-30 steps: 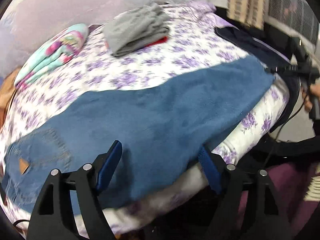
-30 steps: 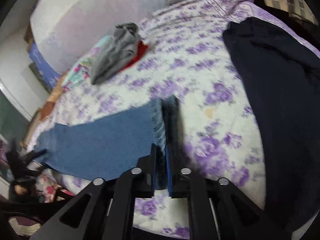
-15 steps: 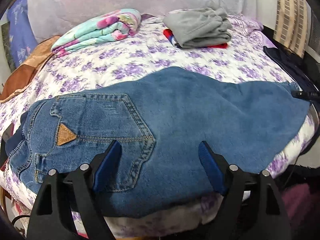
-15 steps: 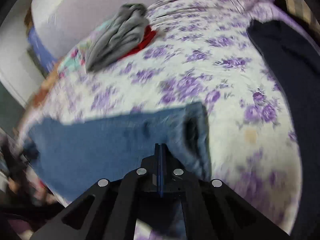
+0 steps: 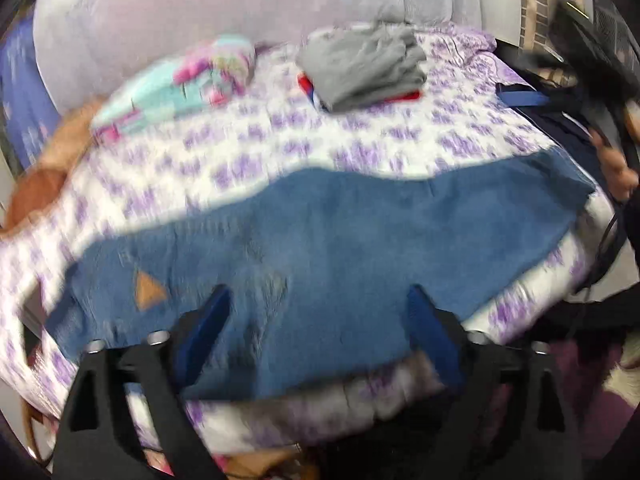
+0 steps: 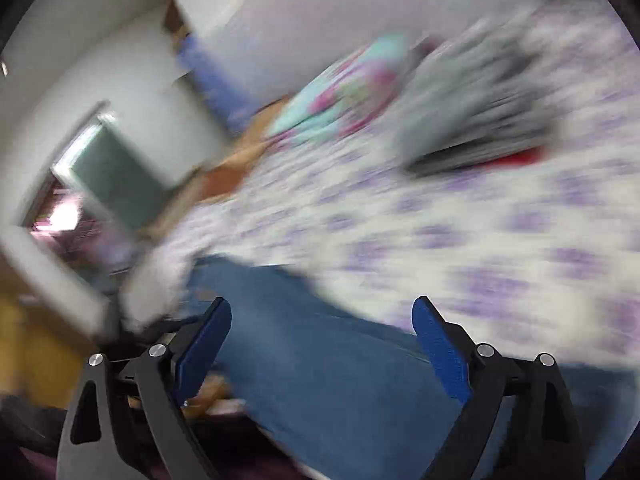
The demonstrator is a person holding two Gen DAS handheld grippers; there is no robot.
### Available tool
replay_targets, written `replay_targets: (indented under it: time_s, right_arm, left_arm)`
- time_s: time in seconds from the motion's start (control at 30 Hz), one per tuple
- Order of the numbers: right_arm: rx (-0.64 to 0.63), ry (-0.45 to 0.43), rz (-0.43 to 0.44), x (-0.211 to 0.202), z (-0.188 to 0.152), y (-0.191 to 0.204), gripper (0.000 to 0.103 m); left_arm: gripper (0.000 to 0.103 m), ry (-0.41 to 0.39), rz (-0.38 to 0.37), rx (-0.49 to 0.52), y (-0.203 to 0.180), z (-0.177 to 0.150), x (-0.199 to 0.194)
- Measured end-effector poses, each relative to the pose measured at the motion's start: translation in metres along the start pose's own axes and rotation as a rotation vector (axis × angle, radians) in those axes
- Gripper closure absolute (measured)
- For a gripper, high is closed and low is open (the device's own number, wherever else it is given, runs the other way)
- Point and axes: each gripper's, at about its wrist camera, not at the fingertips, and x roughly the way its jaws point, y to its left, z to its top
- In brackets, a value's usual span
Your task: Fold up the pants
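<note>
Jeans (image 5: pixel 340 248) flat across the near edge of the bed (image 5: pixel 360 144), one side hanging over. Left gripper (image 5: pixel 316 320) just opened wider, fingers apart above the denim, holding nothing. Right gripper (image 6: pixel 320 340) just sprung open too, empty, over the jeans. Could slide off the bed if tugged. Could grab the flowered sheet along with the denim, both views being blurry.

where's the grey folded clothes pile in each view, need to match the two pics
Left wrist view: the grey folded pile sits at upper centre right, on the far side of the bed beyond the blue jeans.
Right wrist view: the same pile is at upper right, heavily blurred.
Shared landmark: the turquoise and pink folded fabric, just left of the pile in both.
</note>
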Motion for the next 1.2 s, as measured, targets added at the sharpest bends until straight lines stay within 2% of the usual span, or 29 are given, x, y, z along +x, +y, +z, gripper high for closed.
replay_targets:
  time_s: [0.07, 0.13, 0.2, 0.23, 0.33, 0.43, 0.53, 0.67, 0.73, 0.8, 0.83, 0.9, 0.93, 0.97, 1.0, 1.03, 1.1, 1.13, 1.2]
  right_arm:
    - [0.040, 0.104, 0.058, 0.061, 0.023, -0.002, 0.010]
    - [0.092, 0.219, 0.075, 0.115, 0.030, -0.008, 0.010]
    - [0.115, 0.302, 0.080, 0.147, 0.029, -0.011, 0.010]
    - [0.127, 0.330, 0.080, 0.157, 0.027, -0.012, 0.010]
    - [0.115, 0.395, 0.198, 0.165, 0.023, 0.000, 0.010]
    - [0.074, 0.449, 0.297, 0.163, 0.023, 0.020, 0.010]
    - [0.064, 0.535, 0.344, 0.170, 0.022, 0.031, 0.003]
    - [0.184, 0.641, 0.347, 0.207, 0.012, 0.013, 0.003]
    - [0.235, 0.617, 0.351, 0.217, 0.012, 0.004, 0.003]
    - [0.212, 0.492, 0.352, 0.208, 0.027, 0.003, 0.015]
    - [0.210, 0.432, 0.360, 0.204, 0.034, 0.002, 0.015]
    - [0.245, 0.407, 0.379, 0.206, 0.035, -0.001, 0.016]
    - [0.229, 0.370, 0.362, 0.204, 0.033, 0.000, 0.018]
    - [0.192, 0.348, 0.330, 0.201, 0.033, 0.002, 0.026]
    - [0.152, 0.339, 0.286, 0.199, 0.033, 0.003, 0.041]
    - [0.117, 0.335, 0.251, 0.197, 0.032, 0.003, 0.048]
    - [0.115, 0.352, 0.221, 0.192, 0.032, -0.006, 0.086]
    - [0.130, 0.335, 0.195, 0.184, 0.035, -0.014, 0.088]
    - [0.127, 0.187, 0.089, 0.154, 0.044, -0.022, 0.087]
  left_arm:
    - [0.005, -0.004, 0.040, -0.007, -0.001, 0.006, 0.013]
    - [0.005, 0.047, 0.017, -0.069, 0.008, 0.004, 0.032]
    - [0.005, 0.106, 0.000, -0.133, 0.019, -0.004, 0.050]
    - [0.005, 0.103, -0.008, -0.132, 0.021, -0.007, 0.051]
    - [0.005, 0.098, -0.006, -0.090, 0.020, -0.010, 0.050]
    - [0.005, 0.104, -0.027, -0.088, 0.023, -0.010, 0.051]
    - [0.005, 0.104, -0.043, -0.097, 0.026, -0.008, 0.054]
    - [0.005, 0.100, -0.035, -0.101, 0.025, -0.008, 0.056]
    - [0.005, 0.099, -0.037, -0.105, 0.024, -0.008, 0.055]
    - [0.005, 0.097, -0.038, -0.110, 0.024, -0.009, 0.055]
    - [0.005, 0.096, -0.037, -0.111, 0.024, -0.009, 0.055]
    - [0.005, 0.096, -0.034, -0.115, 0.025, -0.010, 0.054]
    - [0.005, 0.094, -0.036, -0.118, 0.025, -0.011, 0.054]
    - [0.005, 0.094, -0.036, -0.119, 0.025, -0.011, 0.054]
    - [0.005, 0.094, -0.033, -0.118, 0.026, -0.011, 0.054]
    - [0.005, 0.093, -0.034, -0.119, 0.026, -0.011, 0.054]
    - [0.005, 0.087, -0.036, -0.116, 0.026, -0.012, 0.053]
    - [0.005, 0.083, -0.040, -0.115, 0.027, -0.013, 0.053]
    - [0.005, 0.084, -0.044, -0.121, 0.029, -0.014, 0.052]
